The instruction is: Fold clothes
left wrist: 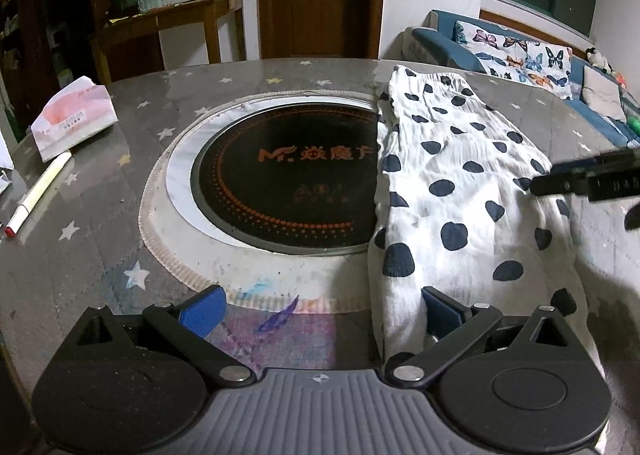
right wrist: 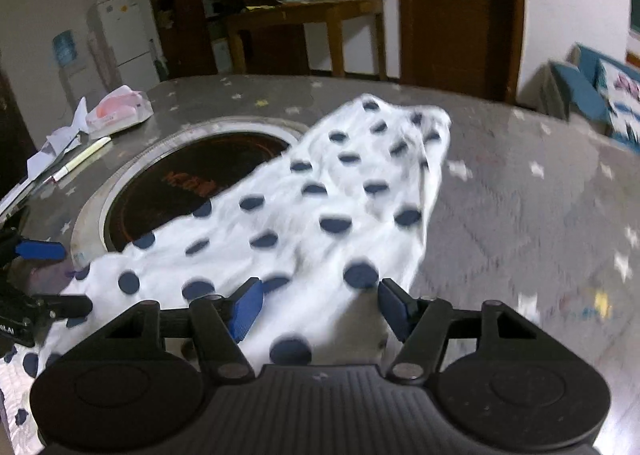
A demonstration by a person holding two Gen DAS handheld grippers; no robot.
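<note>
Right wrist view alone shows both grippers [right wrist: 318, 309] spread over the dotted garment [right wrist: 320, 215]; left gripper [left wrist: 320, 309] gapes wide.

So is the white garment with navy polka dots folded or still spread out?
Partly folded lengthwise: the white polka-dot garment lies as a long strip with a doubled straight edge over the black round cooktop. No crosswise fold yet.
</note>
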